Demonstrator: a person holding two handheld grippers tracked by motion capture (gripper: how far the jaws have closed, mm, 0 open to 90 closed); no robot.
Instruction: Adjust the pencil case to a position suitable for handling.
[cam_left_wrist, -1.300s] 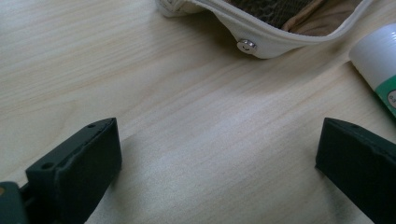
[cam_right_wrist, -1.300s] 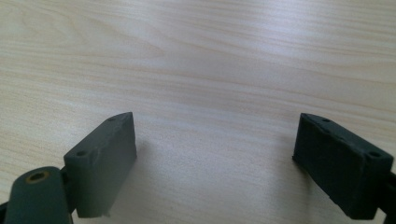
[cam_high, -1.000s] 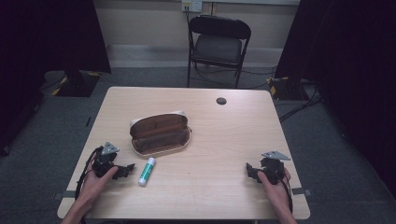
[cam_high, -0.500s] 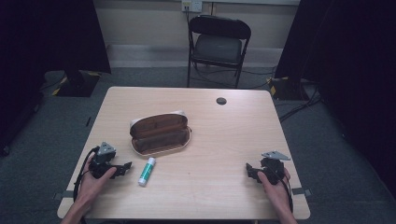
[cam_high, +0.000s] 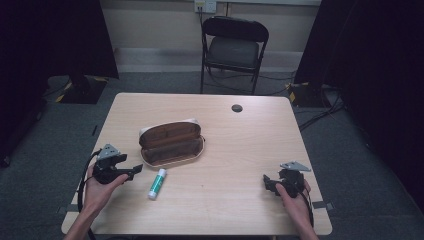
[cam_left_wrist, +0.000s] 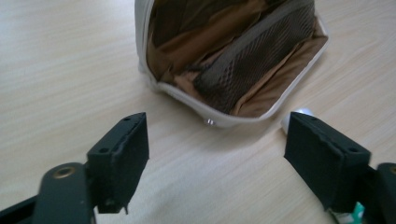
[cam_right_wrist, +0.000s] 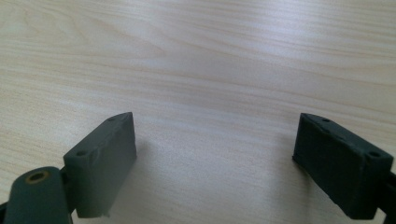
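Basically nothing done yet: your left gripper (cam_high: 131, 171) and right gripper (cam_high: 269, 182) rest on the counter (cam_high: 235, 150), fingers spread, empty. Open pouch (cam_high: 171, 142) sits left-centre, the tube (cam_high: 156, 183) just near of it, untouched.

Lab/studio: black curtains (cam_high: 55, 35), folding chair (cam_high: 234, 47), floor cables (cam_high: 320, 107).

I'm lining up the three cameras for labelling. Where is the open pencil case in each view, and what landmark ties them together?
High view: the pencil case lies open left of the table's middle, ahead of the left gripper.
Left gripper view: it sits top centre, beyond the open jaws, brown lining and mesh pocket facing the camera.
Right gripper view: bare table between open jaws.
Shared landmark: the white tube, whose cap peeks beside one jaw in the left gripper view.
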